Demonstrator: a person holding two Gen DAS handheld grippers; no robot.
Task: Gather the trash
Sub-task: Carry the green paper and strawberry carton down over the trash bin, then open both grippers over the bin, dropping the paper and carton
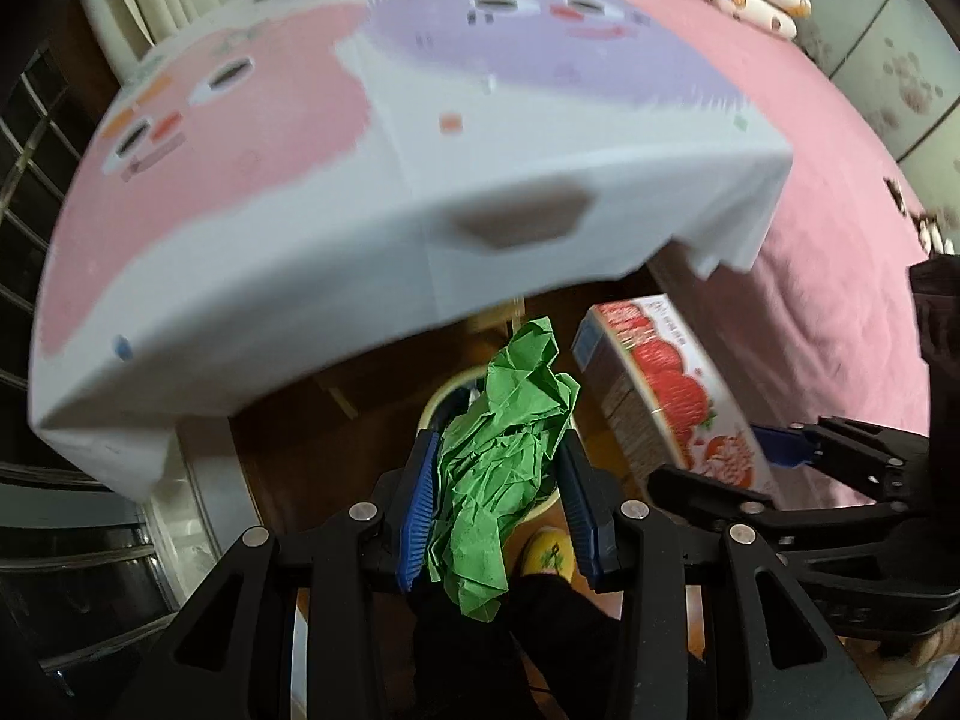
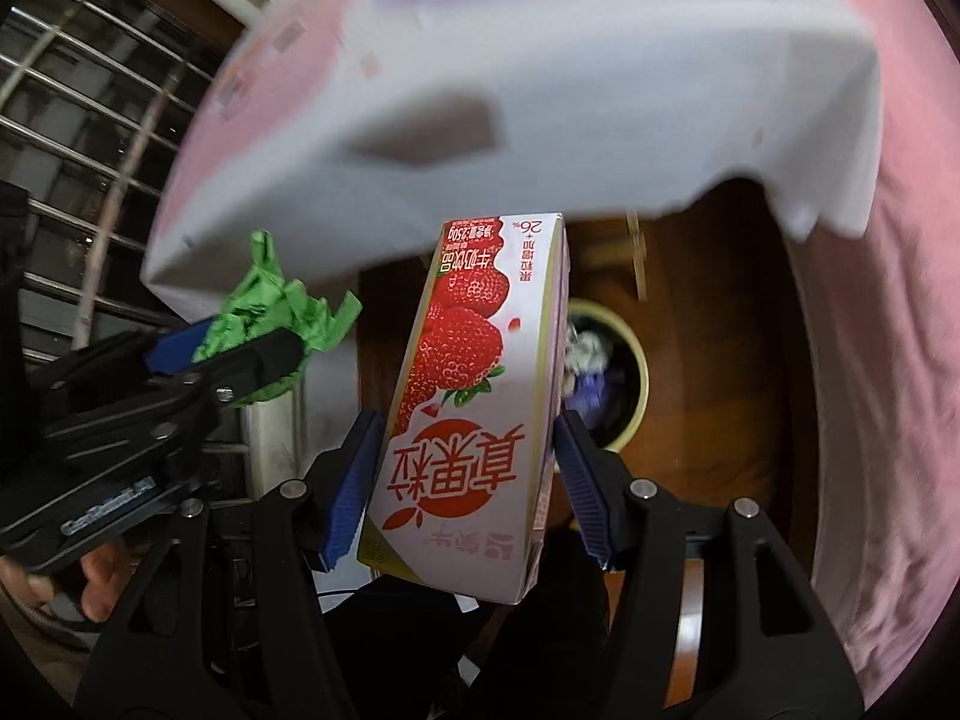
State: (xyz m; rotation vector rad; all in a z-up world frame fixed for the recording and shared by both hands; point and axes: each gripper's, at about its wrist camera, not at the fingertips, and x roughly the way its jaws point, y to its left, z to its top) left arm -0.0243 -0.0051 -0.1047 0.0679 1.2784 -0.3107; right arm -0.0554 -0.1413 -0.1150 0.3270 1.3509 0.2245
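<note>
Left wrist view: crumpled green paper (image 1: 498, 468) is sitting clamped btw the blue pads of the left gripper (image 1: 498, 456), jaws narrowed onto it, wad sticking out past the fingertips. Paper is hanging right over a round cream-rimmed bin (image 1: 435, 405) on the dark wood floor (image 1: 300, 450), covering most of its opening. Just to the right the strawberry milk carton (image 1: 666, 396) is showing, w/ the right gripper (image 1: 774, 450) coming in from the right edge. A yellow slipper (image 1: 549, 552) is peeking out below the paper. Above it all, a white cloth w/ pink and purple cartoon faces (image 1: 390, 150) is draping over a table edge, blurred; pink bedspread (image 1: 840, 210) is lying to the right.

Right wrist view: carton (image 2: 474, 396) is being gripped by the right gripper (image 2: 468, 480), jaws standing wide, pads pressing on both long sides, carton pointing away from the cam and tilted a bit. Bin (image 2: 636, 360) is sitting just right of and beyond the carton, some crumpled stuff already inside. Left gripper (image 2: 240, 354) is showing at left w/ the green paper (image 2: 270, 306) in it, near the carton but apart. White cloth (image 2: 540, 90) is hanging overhead, window bars (image 2: 78, 120) at far left
</note>
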